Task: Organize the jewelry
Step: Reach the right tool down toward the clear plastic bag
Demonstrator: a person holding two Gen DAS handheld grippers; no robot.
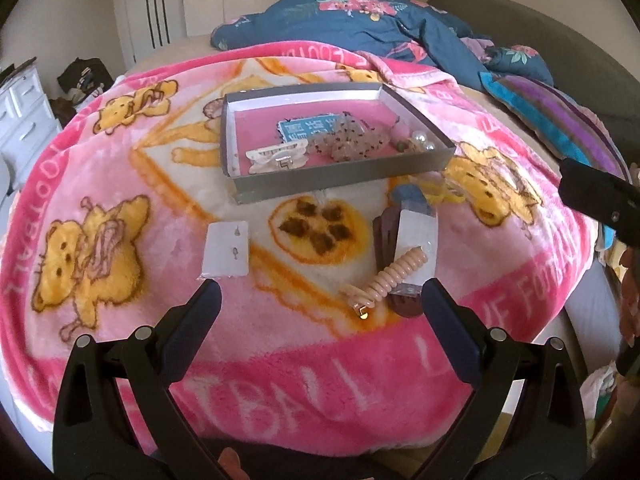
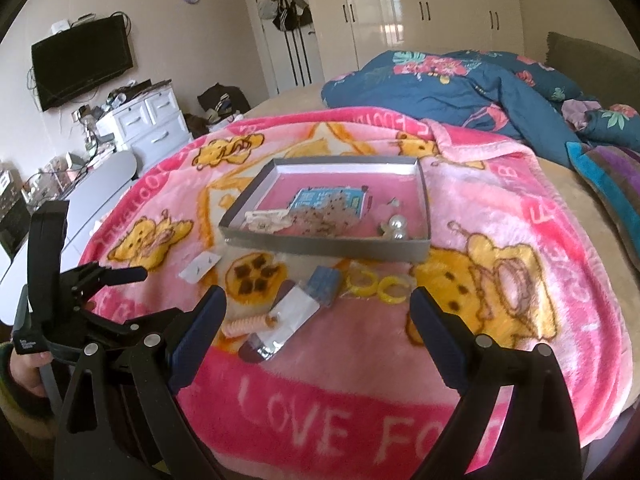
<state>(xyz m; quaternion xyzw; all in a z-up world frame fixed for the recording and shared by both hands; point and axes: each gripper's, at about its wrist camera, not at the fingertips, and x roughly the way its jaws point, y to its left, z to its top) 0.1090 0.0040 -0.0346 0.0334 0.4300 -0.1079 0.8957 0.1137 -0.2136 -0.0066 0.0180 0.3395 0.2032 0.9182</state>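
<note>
A home bedroom: a bed (image 2: 556,184) with a pink blanket (image 2: 360,360), a rumpled quilt (image 2: 440,84), wardrobe doors (image 2: 420,8), a wall television (image 2: 82,60) and a white dresser (image 2: 148,120).

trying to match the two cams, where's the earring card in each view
Left wrist: earring card lies left of centre on the blanket, just beyond the left finger.
Right wrist: earring card lies left of centre, below the box's near left corner.
Shared landmark: the grey box.

A bed (image 2: 552,176) carried a pink blanket (image 1: 120,184); on the blanket lay a grey tray (image 1: 344,178), an earring card (image 1: 226,250) and yellow rings (image 2: 374,282).
</note>
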